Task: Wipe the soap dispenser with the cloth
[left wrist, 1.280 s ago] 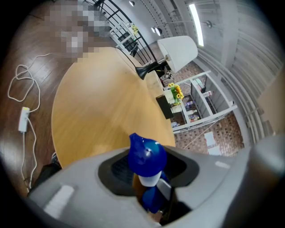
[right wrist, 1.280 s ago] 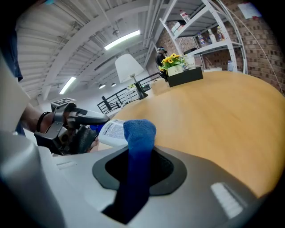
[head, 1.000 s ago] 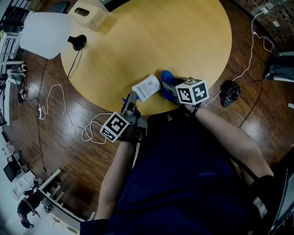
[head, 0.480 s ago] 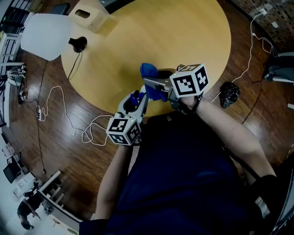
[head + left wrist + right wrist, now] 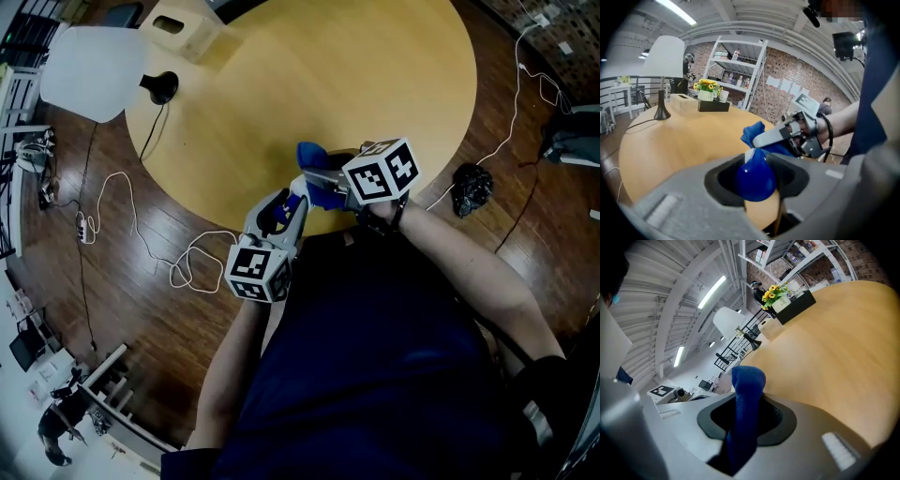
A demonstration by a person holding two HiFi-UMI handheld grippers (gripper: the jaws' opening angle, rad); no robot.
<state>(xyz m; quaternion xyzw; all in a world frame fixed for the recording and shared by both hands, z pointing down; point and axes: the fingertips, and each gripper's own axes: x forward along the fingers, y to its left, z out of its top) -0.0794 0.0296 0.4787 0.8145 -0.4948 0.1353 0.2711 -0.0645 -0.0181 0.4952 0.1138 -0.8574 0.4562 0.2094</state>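
Note:
My left gripper [image 5: 285, 202] is shut on the soap dispenser [image 5: 756, 177], whose blue rounded part with a white tip fills the gap between the jaws. It hangs over the near edge of the round wooden table [image 5: 375, 75]. In the head view only a little blue and white of the dispenser [image 5: 296, 186] shows past the jaws. My right gripper [image 5: 309, 180] comes in from the right, shut on a blue cloth [image 5: 314, 156]. In the left gripper view the cloth [image 5: 753, 133] lies against the top of the dispenser. The folded cloth [image 5: 746, 408] stands up between the right jaws.
At the table's far left stand a lamp with a white shade [image 5: 94, 70] and a wooden box [image 5: 183, 28]. On the far side are a black box with flowers [image 5: 714, 105] and shelves [image 5: 740, 70]. A white cable [image 5: 187, 262] and a black bag [image 5: 469, 187] lie on the floor.
The dispenser lay on its side at the table edge; my left gripper has rolled and lifted it. My right gripper rose and carried the cloth left, onto the dispenser.

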